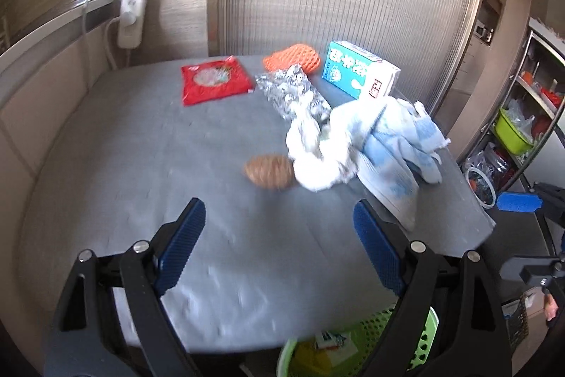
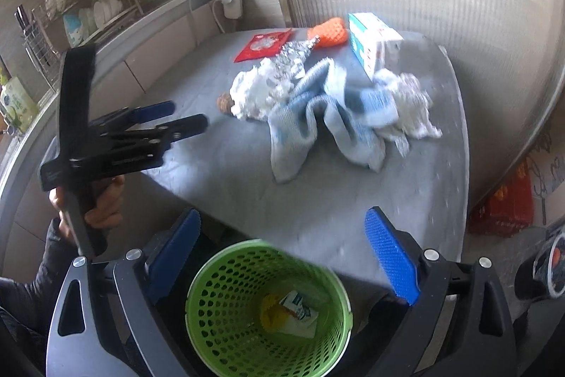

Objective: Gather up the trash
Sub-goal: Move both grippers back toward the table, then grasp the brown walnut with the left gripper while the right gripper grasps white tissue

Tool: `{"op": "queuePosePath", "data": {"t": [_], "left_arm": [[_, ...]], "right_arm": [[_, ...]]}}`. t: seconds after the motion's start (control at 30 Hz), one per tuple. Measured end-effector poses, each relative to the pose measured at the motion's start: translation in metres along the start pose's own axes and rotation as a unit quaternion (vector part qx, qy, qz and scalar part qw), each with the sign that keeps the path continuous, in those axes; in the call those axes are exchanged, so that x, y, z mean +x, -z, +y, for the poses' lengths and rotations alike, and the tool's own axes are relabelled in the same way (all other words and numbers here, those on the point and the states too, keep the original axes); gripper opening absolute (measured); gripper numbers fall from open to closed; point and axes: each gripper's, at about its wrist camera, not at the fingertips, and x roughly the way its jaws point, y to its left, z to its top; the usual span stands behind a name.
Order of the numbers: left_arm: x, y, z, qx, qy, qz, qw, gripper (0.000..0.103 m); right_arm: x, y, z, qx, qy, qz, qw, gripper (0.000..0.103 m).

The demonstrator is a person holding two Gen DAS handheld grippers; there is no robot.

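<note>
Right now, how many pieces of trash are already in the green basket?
2 that I can see in the green basket: a white and blue wrapper and something yellow under it. More could be hidden beneath them.

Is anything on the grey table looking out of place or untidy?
Yes. A blue-and-white towel lies rumpled in a heap mid-table, among crumpled white paper and crushed foil.

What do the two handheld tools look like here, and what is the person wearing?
Each tool, left and right, has black angular arms with silver rivets, ending in blue dimple-textured pads. From the right wrist view, the left tool sits on a black handle bearing small white lettering. The person's sleeve is dark.
</note>
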Motion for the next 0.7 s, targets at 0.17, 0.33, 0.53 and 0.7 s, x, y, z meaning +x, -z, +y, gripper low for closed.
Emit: {"op": "queuePosePath", "data": {"t": [0.17,0.33,0.53,0.7], "left_arm": [[0.021,-0.013,0.005,0.022,0.007,0.0,0.9997,0.078],[0.039,-0.021,0.013,0.022,0.015,0.012,0.9996,0.072],[0.044,-0.023,0.013,0.029,0.025,0.009,0.9992,0.065],[0.045,-0.024,0.013,0.023,0.039,0.008,0.9989,0.06]], "right_arm": [[0.01,-0.034,0.006,-0.031,0.005,-0.016,0.999,0.094],[0.015,-0.062,0.008,-0.046,0.012,-0.037,0.998,0.094],[0.03,-0.079,0.008,-0.048,0.003,-0.036,0.998,0.094],[0.047,-0.091,0.011,-0.054,-0.008,-0.024,0.998,0.094]]}}
